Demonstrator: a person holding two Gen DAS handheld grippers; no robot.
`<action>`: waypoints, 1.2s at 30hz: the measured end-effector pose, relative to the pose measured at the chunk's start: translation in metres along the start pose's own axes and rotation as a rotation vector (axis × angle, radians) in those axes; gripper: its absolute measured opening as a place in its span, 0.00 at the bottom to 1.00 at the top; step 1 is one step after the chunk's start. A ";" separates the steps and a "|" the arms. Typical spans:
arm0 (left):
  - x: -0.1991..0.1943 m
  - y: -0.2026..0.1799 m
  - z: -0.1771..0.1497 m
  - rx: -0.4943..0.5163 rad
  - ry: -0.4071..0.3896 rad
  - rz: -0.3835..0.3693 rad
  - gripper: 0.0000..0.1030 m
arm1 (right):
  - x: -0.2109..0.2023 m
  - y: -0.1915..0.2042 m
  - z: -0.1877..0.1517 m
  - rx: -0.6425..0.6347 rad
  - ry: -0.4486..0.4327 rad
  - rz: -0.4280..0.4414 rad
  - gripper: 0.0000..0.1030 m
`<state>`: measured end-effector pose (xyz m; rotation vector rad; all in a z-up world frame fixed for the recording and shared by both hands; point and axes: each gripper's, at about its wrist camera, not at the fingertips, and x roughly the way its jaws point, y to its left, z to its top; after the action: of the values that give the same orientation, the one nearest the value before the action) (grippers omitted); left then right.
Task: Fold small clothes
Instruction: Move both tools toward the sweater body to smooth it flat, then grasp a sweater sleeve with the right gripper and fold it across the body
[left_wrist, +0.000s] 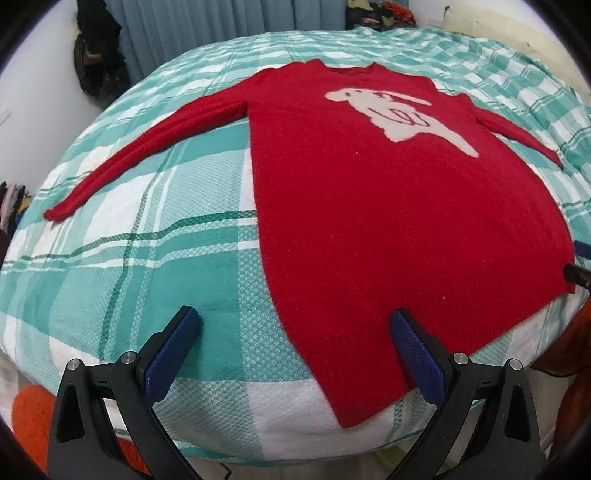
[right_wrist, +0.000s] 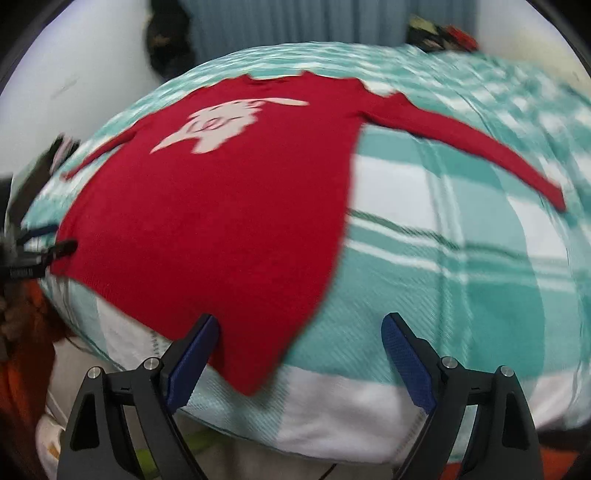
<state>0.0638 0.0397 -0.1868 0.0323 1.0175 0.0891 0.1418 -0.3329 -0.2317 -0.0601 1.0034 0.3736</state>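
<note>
A red long-sleeved sweater (left_wrist: 388, 221) with a white dog motif lies flat and spread out on the bed, both sleeves stretched sideways; it also shows in the right wrist view (right_wrist: 229, 206). My left gripper (left_wrist: 295, 325) is open above the hem's left corner, its right finger over the fabric. My right gripper (right_wrist: 299, 332) is open above the hem's right corner, holding nothing. The left gripper's tips (right_wrist: 62, 247) show at the far hem corner in the right wrist view, and the right gripper's tips (left_wrist: 576, 273) show at the frame's right edge in the left wrist view.
The bed has a teal and white plaid cover (left_wrist: 166, 258). Grey-blue curtains (left_wrist: 221, 22) and a dark bag (left_wrist: 96, 59) hang behind. A pile of clothes (left_wrist: 380, 11) sits at the far side. Orange fabric (left_wrist: 29, 413) lies below the near bed edge.
</note>
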 end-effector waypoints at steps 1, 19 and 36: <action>-0.004 0.001 0.000 -0.003 -0.006 0.003 0.99 | -0.002 -0.007 -0.002 0.027 0.002 -0.001 0.87; -0.025 0.096 -0.007 -0.456 -0.101 0.100 0.99 | -0.056 -0.083 -0.003 0.427 -0.227 0.013 0.87; -0.011 0.106 -0.004 -0.490 -0.063 0.144 0.99 | -0.050 -0.210 0.069 0.638 -0.257 0.080 0.87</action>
<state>0.0481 0.1444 -0.1723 -0.3369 0.9071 0.4642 0.2442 -0.5281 -0.1784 0.5920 0.8320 0.1157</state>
